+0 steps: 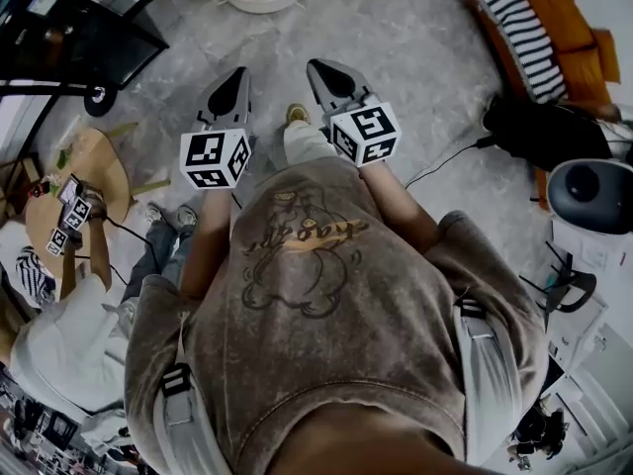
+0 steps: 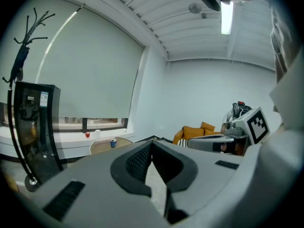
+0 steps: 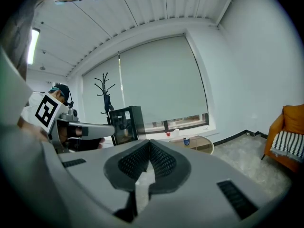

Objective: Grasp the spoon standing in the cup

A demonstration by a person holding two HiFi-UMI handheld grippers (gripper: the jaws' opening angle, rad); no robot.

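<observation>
Landmark: brown printed sweatshirt [image 1: 326, 295], mid-frame. Ahead of sweatshirt: left claw [image 1: 237, 75] and right claw [image 1: 318, 67] side by side over grey floor [image 1: 415, 38], jaws together, marker cube on each. Upper right of sweatshirt: orange sofa [image 1: 569, 18] with striped cushion [image 1: 519, 28]. Left of sweatshirt: second person [image 1: 59, 344], round wooden counter [image 1: 99, 161].

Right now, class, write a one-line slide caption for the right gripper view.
Right gripper, shut and empty, points toward a round table by the window.
</observation>
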